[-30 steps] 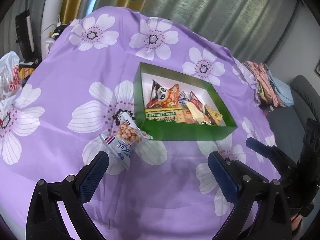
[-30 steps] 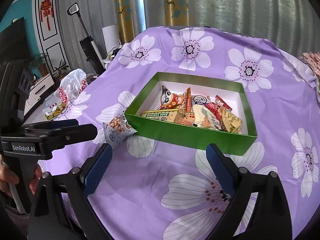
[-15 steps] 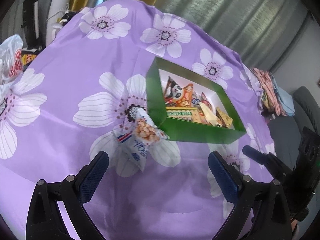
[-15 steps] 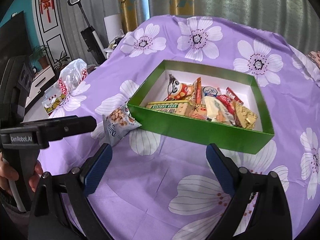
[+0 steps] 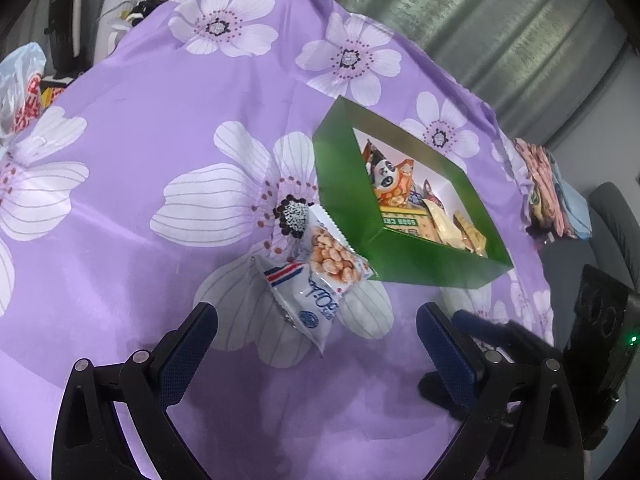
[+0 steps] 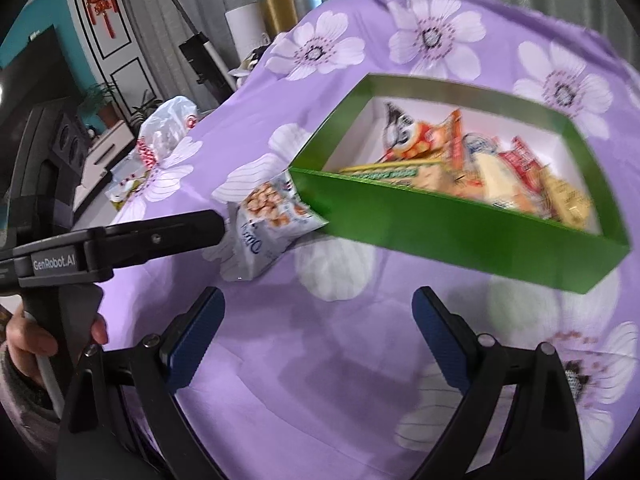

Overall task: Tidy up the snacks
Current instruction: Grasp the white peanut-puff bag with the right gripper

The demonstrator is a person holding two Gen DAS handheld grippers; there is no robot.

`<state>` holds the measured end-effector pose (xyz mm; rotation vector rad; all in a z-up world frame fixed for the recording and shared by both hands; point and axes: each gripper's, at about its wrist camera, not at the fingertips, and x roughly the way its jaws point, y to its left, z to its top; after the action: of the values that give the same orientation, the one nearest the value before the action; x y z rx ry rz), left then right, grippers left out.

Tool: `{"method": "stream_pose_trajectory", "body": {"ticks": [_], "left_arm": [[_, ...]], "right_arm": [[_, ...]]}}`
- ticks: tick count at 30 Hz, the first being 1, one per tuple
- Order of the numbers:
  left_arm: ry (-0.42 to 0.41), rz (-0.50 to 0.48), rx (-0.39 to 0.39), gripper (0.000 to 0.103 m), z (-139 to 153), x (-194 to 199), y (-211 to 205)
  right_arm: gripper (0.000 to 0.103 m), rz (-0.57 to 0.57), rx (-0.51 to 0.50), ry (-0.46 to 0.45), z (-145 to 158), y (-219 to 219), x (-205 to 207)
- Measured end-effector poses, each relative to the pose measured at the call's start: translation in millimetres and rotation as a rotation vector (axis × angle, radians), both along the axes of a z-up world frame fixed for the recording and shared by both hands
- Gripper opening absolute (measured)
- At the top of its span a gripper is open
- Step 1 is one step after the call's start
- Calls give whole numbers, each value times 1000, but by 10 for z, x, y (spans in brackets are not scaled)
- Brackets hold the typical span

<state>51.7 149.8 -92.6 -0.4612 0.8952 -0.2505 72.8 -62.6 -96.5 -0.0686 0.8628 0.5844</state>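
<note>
A white snack bag with a peanut picture [image 5: 320, 276] lies on the purple flowered cloth, touching the near left corner of a green box [image 5: 352, 196]. The box holds several snack packets [image 5: 394, 182]. My left gripper [image 5: 316, 340] is open and empty, just short of the bag. My right gripper [image 6: 318, 320] is open and empty in front of the green box [image 6: 460, 224]. The bag [image 6: 268, 216] shows left of the box in the right wrist view, with a finger of the left gripper [image 6: 160, 232] beside it.
A white plastic bag with red print [image 6: 168, 128] sits at the table's left edge. Folded cloths [image 5: 548, 188] lie past the right edge. A dark TV and a stick vacuum [image 6: 192, 44] stand beyond the table.
Both grippers have moved forward and closer to the table. The peanut bag and the box now look larger and nearer. Both stay open.
</note>
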Motion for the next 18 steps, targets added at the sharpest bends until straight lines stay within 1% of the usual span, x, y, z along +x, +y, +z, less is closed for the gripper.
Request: {"method": "stream_pose_trajectory", "body": {"ticks": [3,5,8,11,15,18], "left_arm": [[5,0,-9,99,-30,78,43],[-2,0,0,99,-19,114,54],[-33,-15,26,99,36,194,53],[-58,-64,68,99,70,315,8],[-68,-161,97,99,76,448,-89],[-65,-211,120,99,55,519,-154]], "right_arm": [[96,10,15,26,-86,87,63],[96,22,23,35,-119,158,111],[96,41,31,42,-152,267,164],[96,53,30,49,-179,363,213],[96,63,26,53,-215,462,259],[96,77,25,55,-227,515,290]]}}
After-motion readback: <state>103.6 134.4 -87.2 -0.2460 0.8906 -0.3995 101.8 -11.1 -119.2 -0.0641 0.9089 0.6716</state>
